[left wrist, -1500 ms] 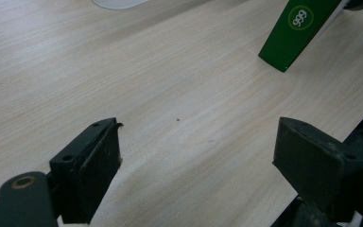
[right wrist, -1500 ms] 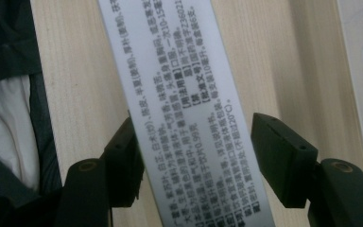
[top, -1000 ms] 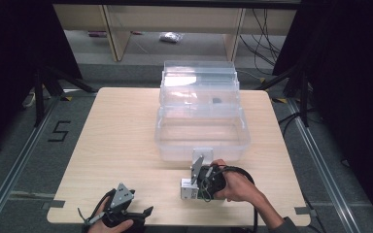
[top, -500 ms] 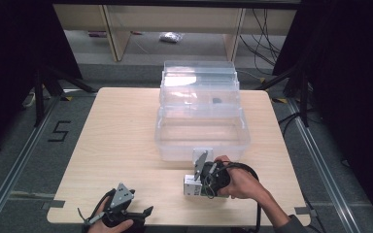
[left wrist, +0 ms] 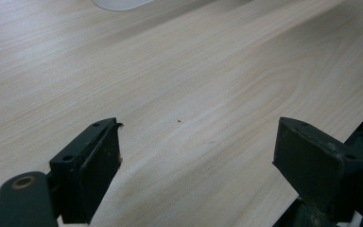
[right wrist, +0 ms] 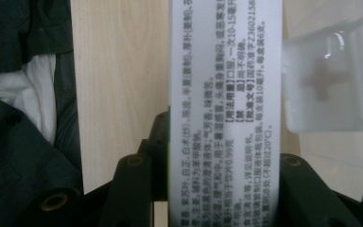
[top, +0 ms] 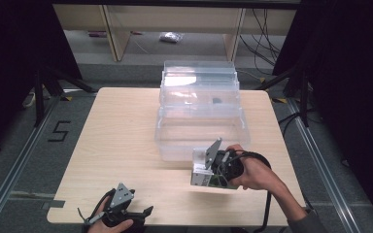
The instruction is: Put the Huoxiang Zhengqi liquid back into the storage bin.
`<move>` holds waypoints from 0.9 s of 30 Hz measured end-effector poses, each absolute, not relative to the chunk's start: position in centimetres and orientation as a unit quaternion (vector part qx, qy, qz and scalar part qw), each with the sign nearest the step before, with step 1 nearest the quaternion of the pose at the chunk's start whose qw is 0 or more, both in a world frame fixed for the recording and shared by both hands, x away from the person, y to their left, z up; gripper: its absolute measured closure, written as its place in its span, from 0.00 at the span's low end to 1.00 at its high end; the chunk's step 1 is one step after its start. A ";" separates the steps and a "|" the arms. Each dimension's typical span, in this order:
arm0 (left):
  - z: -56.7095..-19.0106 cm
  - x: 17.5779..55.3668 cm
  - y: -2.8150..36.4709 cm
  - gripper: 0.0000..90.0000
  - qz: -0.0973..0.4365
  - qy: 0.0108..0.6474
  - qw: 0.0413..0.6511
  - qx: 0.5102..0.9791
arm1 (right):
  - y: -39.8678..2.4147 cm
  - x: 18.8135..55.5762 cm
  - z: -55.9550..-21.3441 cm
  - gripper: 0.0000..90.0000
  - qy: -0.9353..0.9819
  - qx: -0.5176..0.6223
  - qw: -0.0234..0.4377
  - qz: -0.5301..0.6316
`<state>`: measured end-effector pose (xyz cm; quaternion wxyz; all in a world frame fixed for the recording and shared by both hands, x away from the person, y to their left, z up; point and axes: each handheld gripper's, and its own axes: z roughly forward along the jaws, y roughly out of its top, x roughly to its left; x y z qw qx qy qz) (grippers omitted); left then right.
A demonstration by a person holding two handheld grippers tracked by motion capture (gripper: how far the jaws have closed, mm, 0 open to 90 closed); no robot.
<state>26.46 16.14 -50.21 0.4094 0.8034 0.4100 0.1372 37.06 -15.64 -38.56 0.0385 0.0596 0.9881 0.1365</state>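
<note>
A pale wood-grain desk (top: 121,145) with rounded corners stands on a grey floor (top: 24,160), where a black "5" marking (top: 60,131) lies to its left. Beyond the desk's far edge, a light wooden shelf unit (top: 111,29) has a small silvery packet (top: 169,37) on its lower level and black cables (top: 264,34) hanging at its right.

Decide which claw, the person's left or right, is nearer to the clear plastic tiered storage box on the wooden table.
Right. The right claw, shut on a white printed carton, hangs just in front of the clear plastic tiered storage box. The left claw sits open at the table's near edge, well apart.
</note>
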 end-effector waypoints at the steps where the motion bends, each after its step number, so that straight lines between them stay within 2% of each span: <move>1: -50.2 26.4 16.2 0.17 0.138 0.409 0.407 0.805 | -15.8 37.0 -38.2 0.72 0.988 0.072 0.039 0.134; 11: -50.1 26.5 16.2 0.17 0.140 0.408 0.407 0.805 | -17.1 38.3 -34.8 0.72 0.986 0.076 0.052 0.139; 27: -50.2 26.4 16.2 0.17 0.141 0.411 0.411 0.801 | -17.8 40.4 -32.1 0.72 0.983 0.083 0.060 0.151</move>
